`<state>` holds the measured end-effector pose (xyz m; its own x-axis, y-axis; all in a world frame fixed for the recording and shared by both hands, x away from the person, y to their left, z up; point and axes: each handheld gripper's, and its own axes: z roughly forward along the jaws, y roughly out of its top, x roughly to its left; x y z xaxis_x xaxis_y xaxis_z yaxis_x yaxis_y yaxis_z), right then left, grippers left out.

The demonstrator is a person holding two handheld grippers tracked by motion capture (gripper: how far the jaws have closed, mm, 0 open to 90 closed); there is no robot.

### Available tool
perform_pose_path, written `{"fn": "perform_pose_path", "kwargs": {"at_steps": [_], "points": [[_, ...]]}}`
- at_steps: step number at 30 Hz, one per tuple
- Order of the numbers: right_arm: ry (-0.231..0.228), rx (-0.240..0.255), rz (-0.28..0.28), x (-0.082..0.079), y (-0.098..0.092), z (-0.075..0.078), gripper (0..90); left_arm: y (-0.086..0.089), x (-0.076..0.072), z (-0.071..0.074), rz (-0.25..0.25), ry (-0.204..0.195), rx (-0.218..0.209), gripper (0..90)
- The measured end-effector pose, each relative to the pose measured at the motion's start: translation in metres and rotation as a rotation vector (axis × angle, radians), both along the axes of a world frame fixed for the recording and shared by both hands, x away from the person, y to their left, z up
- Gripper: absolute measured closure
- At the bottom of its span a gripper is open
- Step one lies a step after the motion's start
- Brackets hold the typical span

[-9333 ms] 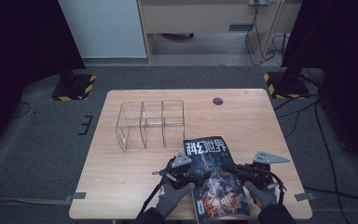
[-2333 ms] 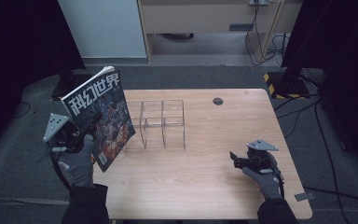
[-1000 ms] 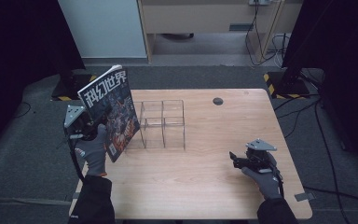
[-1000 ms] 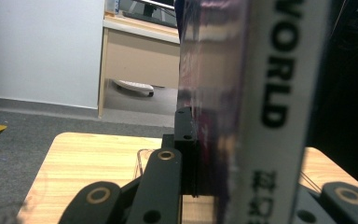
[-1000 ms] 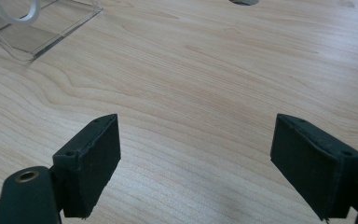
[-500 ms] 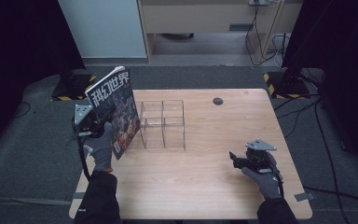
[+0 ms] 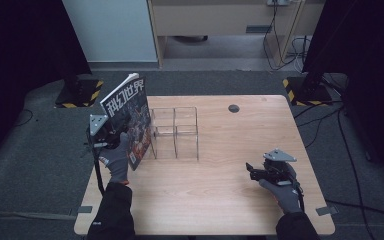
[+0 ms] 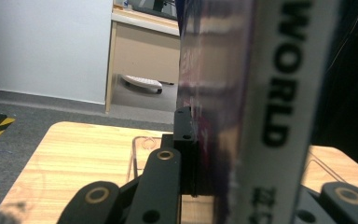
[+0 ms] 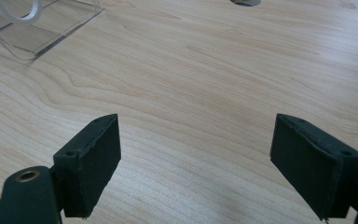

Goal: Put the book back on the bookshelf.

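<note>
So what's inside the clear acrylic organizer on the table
The clear organizer looks empty: its middle and right compartments show only table through them. The magazine, held upright in the left gripper, covers its left end.

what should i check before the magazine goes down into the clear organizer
1. Grip: left gripper fingers shut on the magazine, seen clamped in the left gripper view: ok.
2. Magazine upright: it stands nearly on edge, leaning slightly: ok.
3. Lined up with a slot: it hangs at the left end of the clear organizer; over a compartment or outside the wall: cannot tell.
4. Compartments free: nothing visible inside them: ok.
5. Right gripper out of the way: open, low over the table, far from the organizer: ok.
</note>
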<state>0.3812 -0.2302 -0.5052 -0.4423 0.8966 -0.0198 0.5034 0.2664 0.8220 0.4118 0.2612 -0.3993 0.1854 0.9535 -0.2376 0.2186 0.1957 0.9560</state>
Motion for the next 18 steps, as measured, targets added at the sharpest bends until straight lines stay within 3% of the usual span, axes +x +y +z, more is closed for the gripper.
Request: {"fn": "perform_pose_path", "kwargs": {"at_steps": [18], "points": [[0.002, -0.008, 0.010, 0.000, 0.001, -0.001, 16.3, 0.002, 0.001, -0.024, 0.016, -0.006, -0.032, 80.4]]}}
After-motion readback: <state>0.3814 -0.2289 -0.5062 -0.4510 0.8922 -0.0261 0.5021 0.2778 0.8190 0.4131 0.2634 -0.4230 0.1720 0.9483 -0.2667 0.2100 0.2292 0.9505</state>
